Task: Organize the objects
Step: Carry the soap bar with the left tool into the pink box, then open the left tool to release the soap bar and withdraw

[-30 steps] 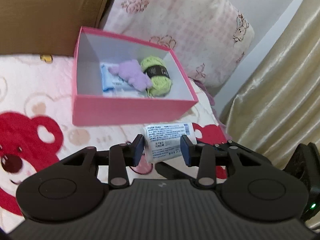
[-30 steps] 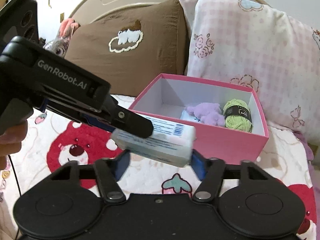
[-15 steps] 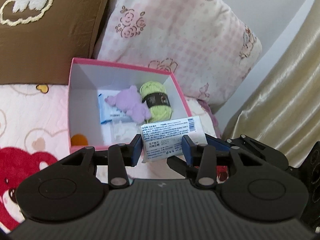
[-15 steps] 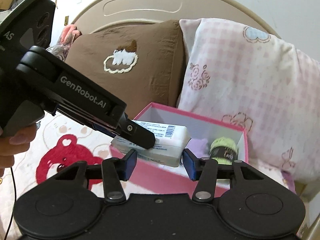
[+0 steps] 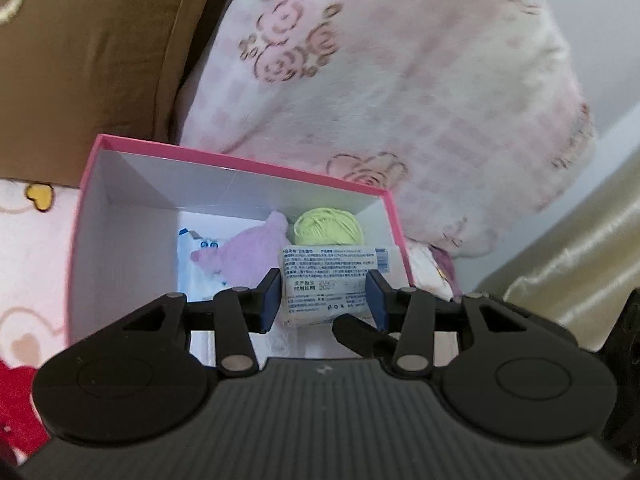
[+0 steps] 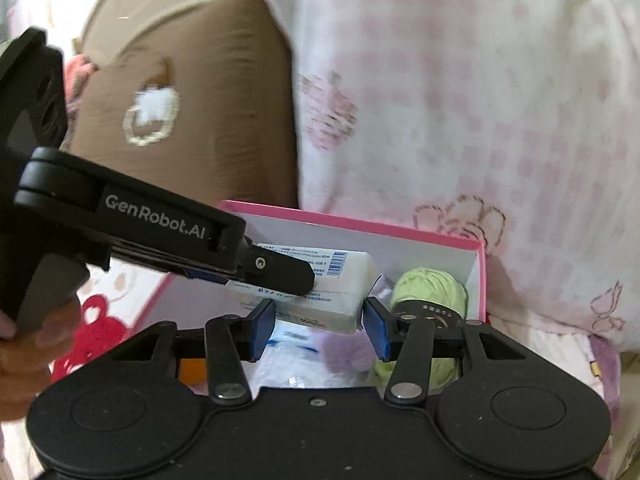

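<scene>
White and paper-wrapped, the tissue pack (image 5: 326, 288) hangs above the right part of the pink box (image 5: 236, 160), over the purple soft toy (image 5: 244, 256) and just near of the green ball of yarn (image 5: 328, 226). The left gripper (image 5: 325, 294) has its jaws easing apart, with the pack between its pads and close against both. The right gripper (image 6: 318, 326) holds the pack's right end, its pads against the wrapper. To do this well, I judge both should lower the pack into the box, then let go together, so it lands flat and clear of the rim.
</scene>
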Demonstrator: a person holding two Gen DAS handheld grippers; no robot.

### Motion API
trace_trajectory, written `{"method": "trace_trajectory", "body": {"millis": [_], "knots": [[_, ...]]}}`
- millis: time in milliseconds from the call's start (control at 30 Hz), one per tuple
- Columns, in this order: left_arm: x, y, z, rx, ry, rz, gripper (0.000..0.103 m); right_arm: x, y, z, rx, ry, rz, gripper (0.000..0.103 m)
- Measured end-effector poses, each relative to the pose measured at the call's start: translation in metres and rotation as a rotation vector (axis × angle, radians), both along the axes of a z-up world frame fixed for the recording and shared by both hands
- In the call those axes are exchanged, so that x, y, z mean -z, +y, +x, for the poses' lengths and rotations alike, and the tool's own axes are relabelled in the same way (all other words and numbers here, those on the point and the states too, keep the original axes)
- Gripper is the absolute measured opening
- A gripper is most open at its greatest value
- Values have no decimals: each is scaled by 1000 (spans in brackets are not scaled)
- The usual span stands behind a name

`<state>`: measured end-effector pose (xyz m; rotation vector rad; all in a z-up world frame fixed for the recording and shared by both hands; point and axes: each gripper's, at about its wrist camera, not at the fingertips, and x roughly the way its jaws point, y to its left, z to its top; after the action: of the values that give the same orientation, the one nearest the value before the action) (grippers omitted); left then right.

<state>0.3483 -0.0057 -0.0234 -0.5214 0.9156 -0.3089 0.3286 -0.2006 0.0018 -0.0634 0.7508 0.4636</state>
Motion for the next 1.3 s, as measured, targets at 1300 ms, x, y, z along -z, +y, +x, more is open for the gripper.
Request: {"method": "trace_trajectory", "body": {"millis": [1300], "knots": [[-2, 12, -45, -13, 20, 325, 67, 9, -16, -42, -10, -55, 51, 62]]}}
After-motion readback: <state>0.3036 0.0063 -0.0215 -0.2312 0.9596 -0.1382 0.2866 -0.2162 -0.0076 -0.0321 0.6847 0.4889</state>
